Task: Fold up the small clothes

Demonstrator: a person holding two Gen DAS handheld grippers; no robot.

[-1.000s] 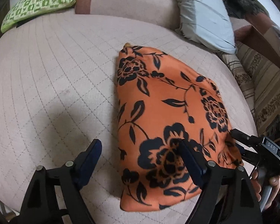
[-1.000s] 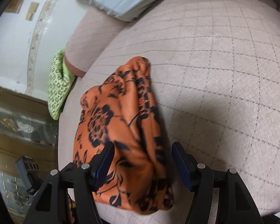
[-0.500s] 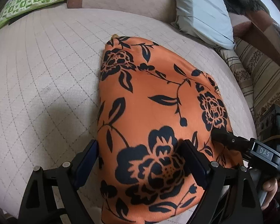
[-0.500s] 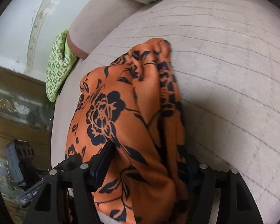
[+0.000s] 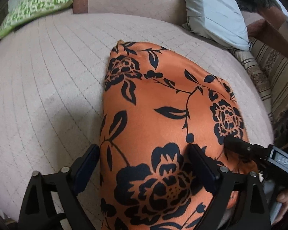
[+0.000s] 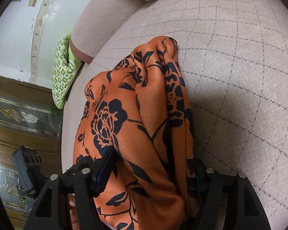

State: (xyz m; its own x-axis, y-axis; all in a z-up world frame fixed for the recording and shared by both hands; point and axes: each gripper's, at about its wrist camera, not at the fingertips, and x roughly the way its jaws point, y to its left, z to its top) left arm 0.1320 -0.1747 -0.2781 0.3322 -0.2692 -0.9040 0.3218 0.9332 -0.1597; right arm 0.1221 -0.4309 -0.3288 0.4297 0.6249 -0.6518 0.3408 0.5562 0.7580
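Observation:
An orange garment with black flowers (image 5: 163, 115) lies folded on the beige quilted cushion (image 5: 48, 86). My left gripper (image 5: 144, 164) is open, its fingers straddling the garment's near left part; the cloth lies between them. My right gripper (image 6: 151, 166) is also open around the garment's right edge (image 6: 144, 124), which is bunched in folds between the fingers. The right gripper also shows in the left wrist view (image 5: 240, 145), touching the cloth's right edge. The near hem is hidden under both grippers.
A green patterned cushion (image 5: 36, 3) lies at the back left and a pale blue pillow (image 5: 215, 11) at the back right. Striped fabric (image 5: 268, 76) lies to the right. A wooden cabinet with glass (image 6: 19, 115) stands beyond the cushion's edge.
Both grippers have moved forward over the garment's near edges, so the cloth now sits deeper between the fingers. The right fingers have narrowed a little around the bunched edge.

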